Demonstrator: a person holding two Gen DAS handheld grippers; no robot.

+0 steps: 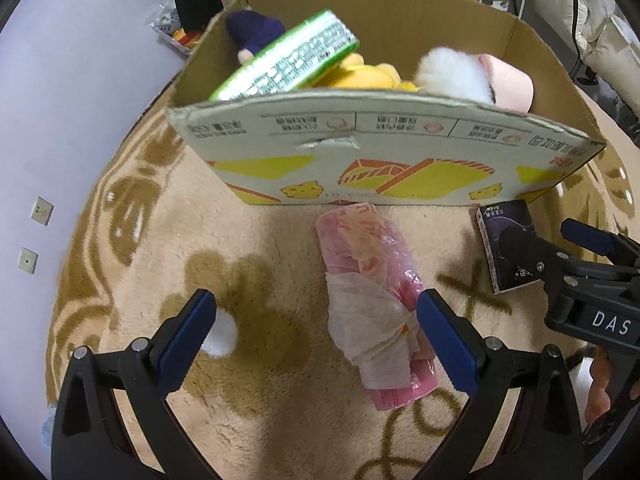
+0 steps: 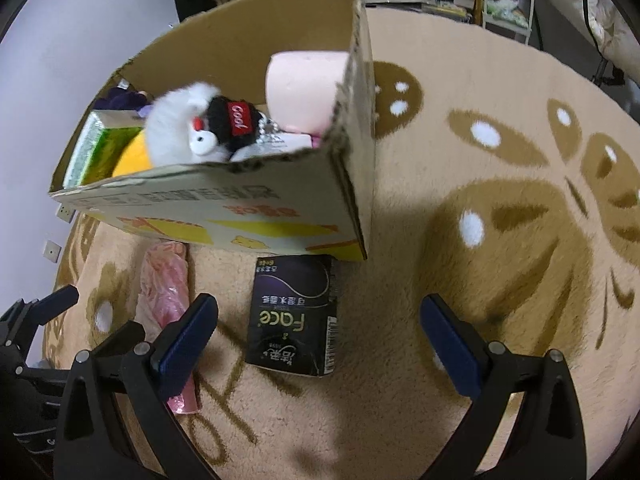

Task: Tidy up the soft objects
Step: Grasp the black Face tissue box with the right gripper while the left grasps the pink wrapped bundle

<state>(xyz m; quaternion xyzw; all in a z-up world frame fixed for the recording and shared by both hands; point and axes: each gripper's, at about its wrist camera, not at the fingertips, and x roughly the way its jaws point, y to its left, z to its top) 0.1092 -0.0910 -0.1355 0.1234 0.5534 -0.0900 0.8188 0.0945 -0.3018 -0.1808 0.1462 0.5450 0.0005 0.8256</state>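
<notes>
Beige rug (image 2: pixel 460 320) — pink pack (image 1: pixel 372 300), black tissue pack (image 2: pixel 294 316); both grippers' jaws apart.

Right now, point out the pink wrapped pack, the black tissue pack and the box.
pink wrapped pack (image 1: pixel 372 276), left wrist view, its crinkled middle.
black tissue pack (image 2: pixel 292 316), right wrist view, printed face.
box (image 1: pixel 384 136), left wrist view, near outer wall.

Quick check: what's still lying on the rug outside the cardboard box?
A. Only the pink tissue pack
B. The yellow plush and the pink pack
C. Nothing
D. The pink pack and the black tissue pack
D: the pink pack and the black tissue pack both lie on the rug in front of the cardboard box.
</notes>
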